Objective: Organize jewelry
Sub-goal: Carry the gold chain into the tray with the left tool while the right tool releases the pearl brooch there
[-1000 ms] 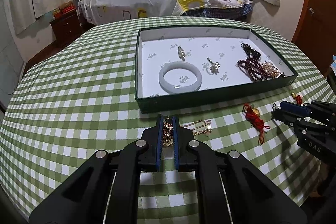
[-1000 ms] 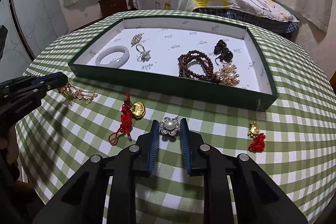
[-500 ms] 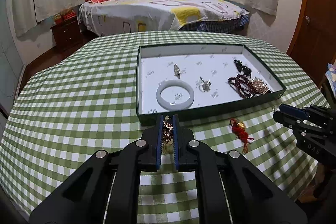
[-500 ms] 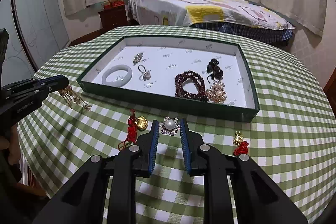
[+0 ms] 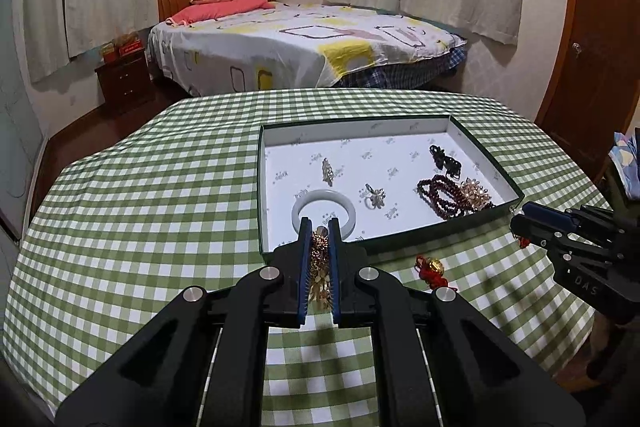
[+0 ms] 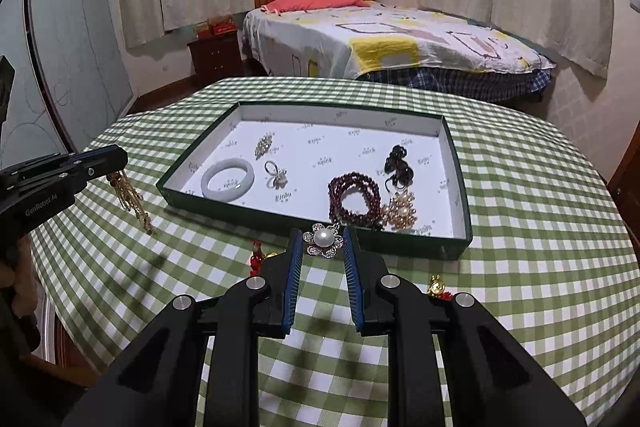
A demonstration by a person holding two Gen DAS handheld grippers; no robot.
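Note:
My left gripper (image 5: 319,227) is shut on a gold tassel piece (image 5: 319,267), held in the air in front of the green tray (image 5: 400,245); the piece dangles from it in the right wrist view (image 6: 130,197). My right gripper (image 6: 323,239) is shut on a pearl flower brooch (image 6: 323,239), lifted near the tray's front wall (image 6: 304,223). In the tray lie a white jade bangle (image 6: 228,180), a ring (image 6: 276,177), dark red beads (image 6: 354,199), a pearl cluster (image 6: 402,211), a black piece (image 6: 398,167) and a gold brooch (image 6: 265,145).
A red-and-gold knot charm (image 5: 432,269) lies on the green checked tablecloth (image 5: 140,207) in front of the tray. Another small gold and red charm (image 6: 438,287) lies by my right gripper. A bed (image 5: 304,43) and nightstand stand behind the table.
Both grippers have risen from the tablecloth with their pieces: the gold tassel piece now hangs free, and the pearl brooch is off the cloth. The views look down from higher.

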